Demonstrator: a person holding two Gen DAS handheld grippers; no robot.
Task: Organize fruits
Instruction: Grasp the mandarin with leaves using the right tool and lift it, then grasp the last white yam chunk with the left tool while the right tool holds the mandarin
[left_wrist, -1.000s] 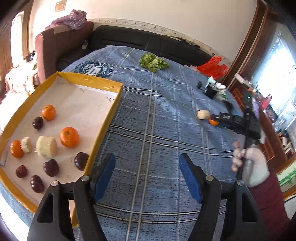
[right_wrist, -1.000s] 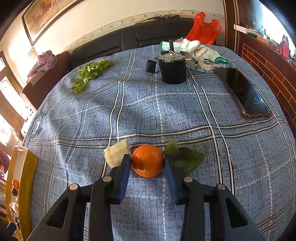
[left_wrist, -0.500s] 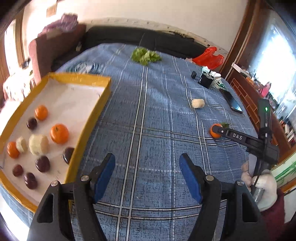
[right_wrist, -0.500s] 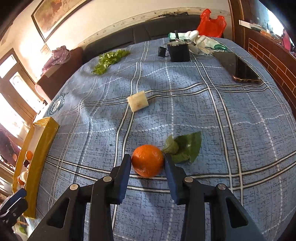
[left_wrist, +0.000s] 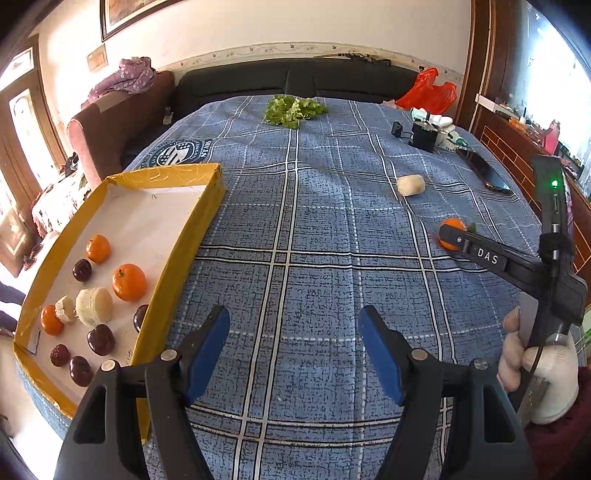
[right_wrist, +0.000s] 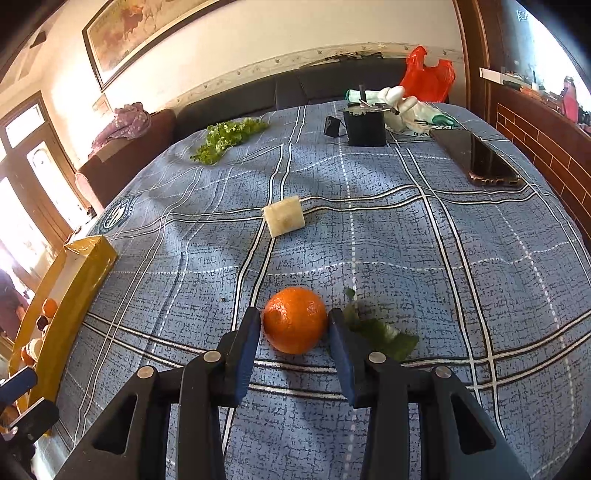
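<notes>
Blue plaid tablecloth: right gripper clamps the orange; yellow tray lies at frame left; left gripper stands apart, empty.

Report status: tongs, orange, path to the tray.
Right tongs shut on orange. Left tongs open, empty. Yellow tray off to the left, cloth between bare. Pale chunk farther back, not in the way.

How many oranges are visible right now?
4: three in the yellow tray, at; one held by the right gripper over the tablecloth.
</notes>
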